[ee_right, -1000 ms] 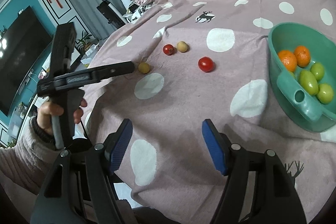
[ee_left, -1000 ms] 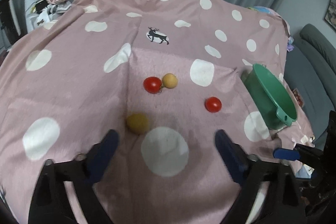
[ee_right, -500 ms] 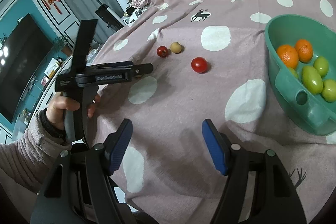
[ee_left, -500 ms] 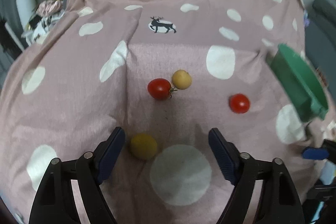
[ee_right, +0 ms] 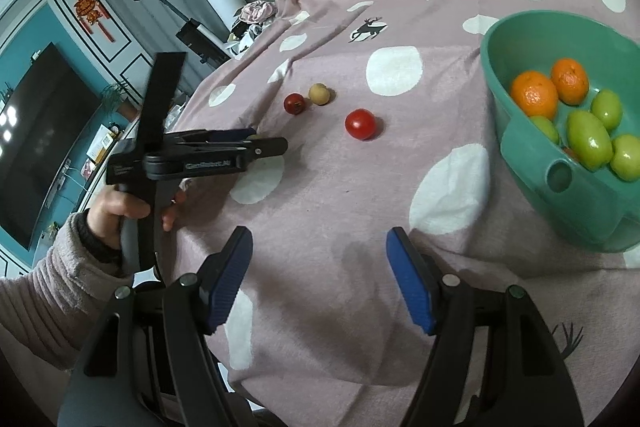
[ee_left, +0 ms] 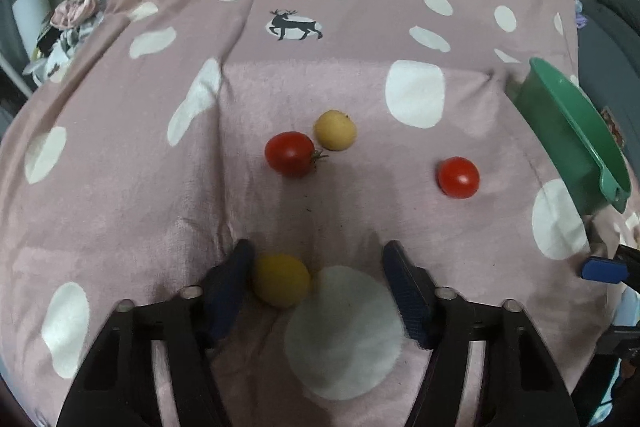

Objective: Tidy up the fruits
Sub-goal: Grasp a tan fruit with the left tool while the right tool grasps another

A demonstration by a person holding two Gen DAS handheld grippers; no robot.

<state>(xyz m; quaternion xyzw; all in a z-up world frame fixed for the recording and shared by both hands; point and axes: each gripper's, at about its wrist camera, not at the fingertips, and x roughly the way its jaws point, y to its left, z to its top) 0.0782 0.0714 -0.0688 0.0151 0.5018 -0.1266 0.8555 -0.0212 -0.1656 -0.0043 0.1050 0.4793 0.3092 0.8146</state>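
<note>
Pink dotted cloth (ee_left: pixel 160 187) bears two tomatoes (ee_left: pixel 289 153), two yellow fruits (ee_left: pixel 334 129), green bowl (ee_right: pixel 532 27).

Cloth (ee_right: pixel 320 187) btwn right gripper (ee_right: pixel 320 279) & bowl (ee_right: pixel 592 215) bare; tomato (ee_right: pixel 360 123) sits farther out.

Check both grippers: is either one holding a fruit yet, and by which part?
Neither. The left gripper, jaws just closing, straddles the yellow fruit, touching only its left side. The right gripper is empty.
</note>
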